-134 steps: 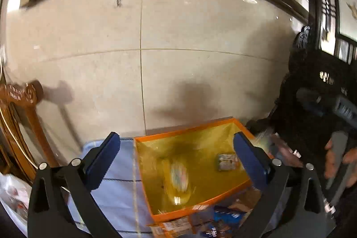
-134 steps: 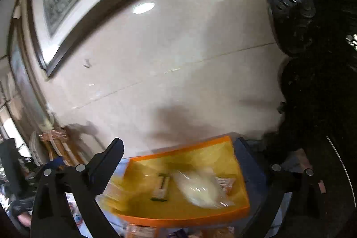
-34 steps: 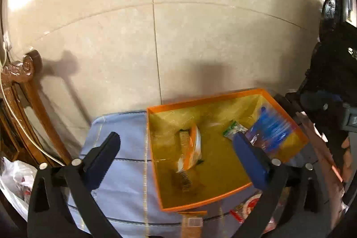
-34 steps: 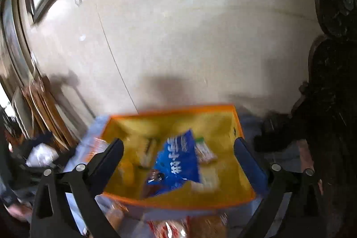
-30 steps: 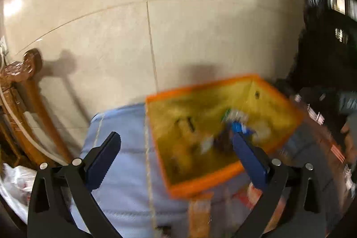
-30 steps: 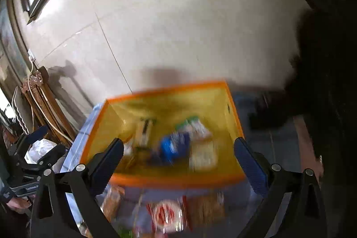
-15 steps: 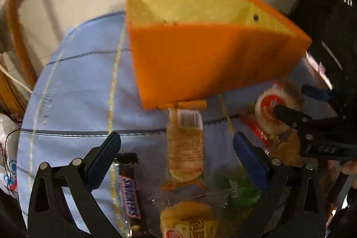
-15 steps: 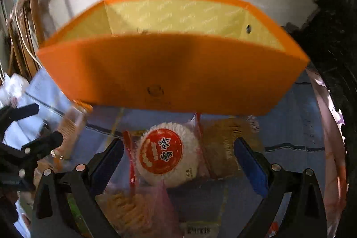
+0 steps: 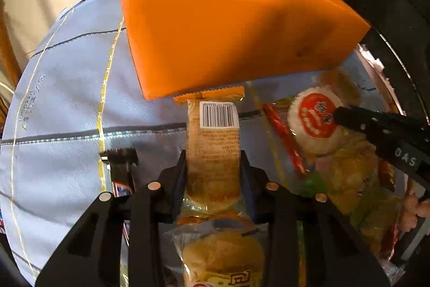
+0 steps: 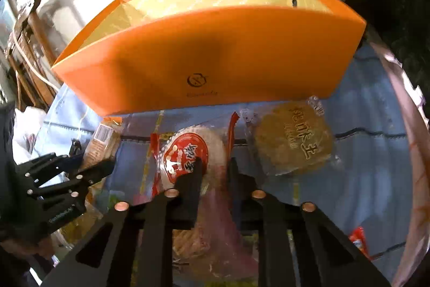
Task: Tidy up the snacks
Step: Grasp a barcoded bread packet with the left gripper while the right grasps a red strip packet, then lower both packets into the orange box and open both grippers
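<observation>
Each view looks steeply down along its own fingers, close over a blue cloth (image 9: 67,109) strewn with snacks. The left camera sits left of the orange box (image 9: 228,26), facing its near wall at a slant; the right camera faces that wall (image 10: 215,63) more squarely. Both share the box, the round red-labelled cake (image 9: 314,120) (image 10: 188,155) — and each sees the other gripper.

The orange box (image 9: 228,26) hides its contents behind its near wall. The bun packet (image 9: 223,257) is cut off below, its label perhaps unreadable.
</observation>
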Available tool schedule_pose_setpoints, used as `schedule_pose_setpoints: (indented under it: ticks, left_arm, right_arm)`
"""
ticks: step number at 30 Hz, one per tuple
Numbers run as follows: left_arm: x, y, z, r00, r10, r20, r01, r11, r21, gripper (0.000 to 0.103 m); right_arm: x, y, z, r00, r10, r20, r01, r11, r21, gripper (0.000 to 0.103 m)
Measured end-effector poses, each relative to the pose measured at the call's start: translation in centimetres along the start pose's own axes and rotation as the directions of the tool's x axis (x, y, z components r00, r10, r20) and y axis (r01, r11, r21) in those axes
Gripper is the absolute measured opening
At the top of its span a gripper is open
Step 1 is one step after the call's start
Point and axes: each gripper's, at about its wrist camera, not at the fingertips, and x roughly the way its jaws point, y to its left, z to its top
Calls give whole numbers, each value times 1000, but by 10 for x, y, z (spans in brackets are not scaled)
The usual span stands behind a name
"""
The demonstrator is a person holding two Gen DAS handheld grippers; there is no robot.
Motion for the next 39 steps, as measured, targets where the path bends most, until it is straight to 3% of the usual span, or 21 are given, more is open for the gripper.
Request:
schedule_pose_setpoints:
  ticks: [3, 4, 6, 7, 8, 9, 11, 12, 14, 15, 16, 18, 22, 25, 26, 28, 30, 32, 36, 38, 39]
  left_arm:
    - [-10, -4, -3, 997, -74, 22, 74, 997, -6, 35]
    - [-12, -4, -4, 995, -97, 30, 98, 995, -19, 35]
    - [-10, -2, -4, 995, -98, 25, 99, 995, -31, 35]
    - [-7, 1, -5, 994, -110, 16, 111, 993, -44, 35]
    - [-5, 4, -6, 994, -111, 8, 111, 992, -53, 35]
    - [0, 3, -7, 995, -104, -5, 103, 993, -56, 35]
    - [2, 12, -8, 994, -107, -7, 106, 993, -58, 35]
    - [2, 13, -5, 994, -111, -13, 110, 992, -62, 35]
    - [1, 16, -5, 992, -124, -15, 123, 990, -63, 35]
    - [2, 17, -4, 992, -124, -17, 123, 991, -60, 35]
    - [3, 20, -2, 993, -120, -17, 118, 991, -60, 35]
    - [1, 27, 0, 991, -130, -18, 128, 988, -91, 35]
    - [-17, 37, 6, 985, -167, 43, 171, 977, -128, 35]
    - [-33, 37, 12, 987, -141, 75, 148, 984, -98, 35]
    - [-41, 39, 13, 983, -156, 93, 166, 981, -99, 35]
    - [-60, 39, 15, 981, -144, 131, 156, 984, -90, 35]
    - [-76, 38, 18, 976, -133, 171, 147, 986, -72, 35]
    - [-88, 36, 25, 971, -127, 205, 144, 987, -68, 35]
    - [-118, 35, 46, 943, -154, 295, 196, 973, -118, 35]
    - [-121, 22, 61, 951, -100, 293, 140, 983, -119, 35]
    - [-121, 19, 73, 961, -21, 275, 62, 988, -143, 35]
  right_arm:
    - [-2, -15, -1, 982, 190, 12, -190, 976, 111, 12]
    - [2, -25, 1, 949, 316, 25, -315, 932, 181, 12]
    - [11, -34, 2, 890, 454, 31, -447, 859, 248, 24]
    - [23, -38, 3, 839, 544, -1, -522, 805, 282, 32]
    - [33, -38, 3, 786, 617, -23, -584, 755, 297, 60]
    - [39, -35, 3, 757, 652, -41, -614, 732, 294, 81]
    - [53, -23, 4, 784, 606, -135, -565, 787, 247, 83]
    - [55, -18, 6, 780, 607, -153, -574, 791, 213, 90]
    - [59, -4, 12, 782, 597, -176, -578, 802, 154, 84]
    - [57, 1, 14, 802, 571, -176, -557, 821, 125, 33]
    - [60, 6, 19, 829, 524, -198, -511, 852, 113, 27]
    - [61, -3, 23, 788, 595, -158, -550, 796, 255, 18]
    - [39, -8, 15, 767, 639, -63, -601, 749, 281, 15]
    - [19, -18, 9, 775, 632, 5, -601, 733, 319, 15]
    - [12, -19, 7, 795, 607, 16, -582, 755, 303, 15]
    - [-18, -25, 12, 869, 491, 59, -490, 839, 237, 15]
    - [-49, -34, 12, 894, 430, 126, -447, 871, 202, 15]
    - [-79, -34, 19, 934, 300, 195, -330, 932, 148, 15]
    - [-119, -25, 31, 941, 155, 302, -182, 981, 64, 15]
    - [-129, -28, 41, 933, 116, 341, -143, 988, 55, 15]
    - [-135, -24, 48, 923, 86, 375, -107, 994, 34, 15]
